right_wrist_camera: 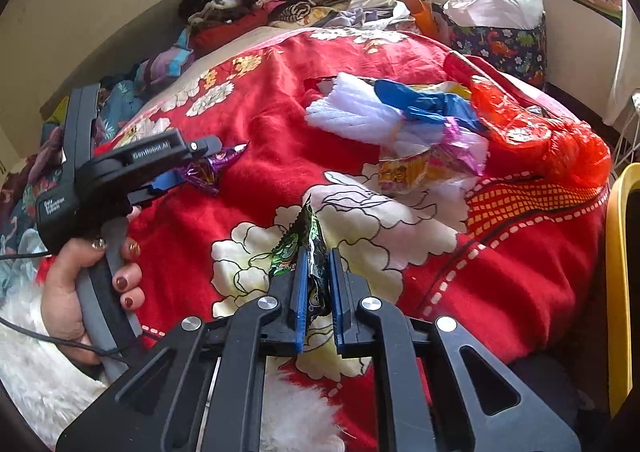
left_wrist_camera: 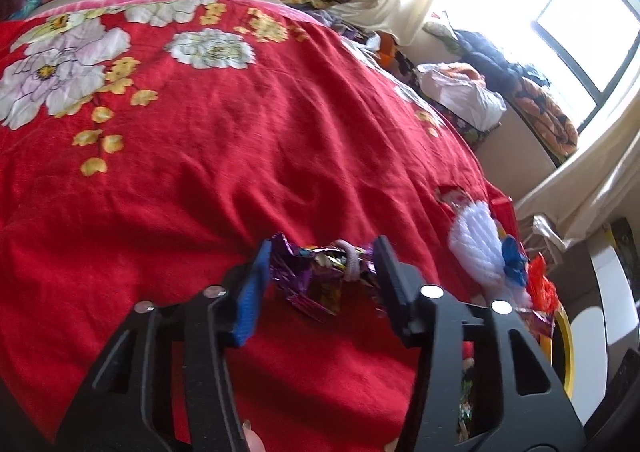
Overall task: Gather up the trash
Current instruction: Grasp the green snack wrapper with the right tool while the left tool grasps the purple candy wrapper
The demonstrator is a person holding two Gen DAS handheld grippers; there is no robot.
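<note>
Left gripper (left_wrist_camera: 322, 272) is clamped on a crumpled purple wrapper (left_wrist_camera: 316, 276) just above the red flowered blanket (left_wrist_camera: 224, 140) on the bed, and the right gripper (right_wrist_camera: 318, 292) is clamped on a green wrapper (right_wrist_camera: 302, 248). More trash sits in a pile (right_wrist_camera: 432, 132) near the blanket's edge: white foam, blue and orange plastic, 1 yellow packet. A yellow-rimmed bin (right_wrist_camera: 618, 252) stands beside the bed, contents hard to tell, with clothes heaped by the wall and a bright window (left_wrist_camera: 576, 24).

Red blanket (left_wrist_camera: 240, 156) with white and yellow flowers; shiny purple wrapper (left_wrist_camera: 316, 280) between blue-padded fingers (left_wrist_camera: 250, 296); green-black wrapper (right_wrist_camera: 306, 252); orange-red bag (right_wrist_camera: 560, 140).
</note>
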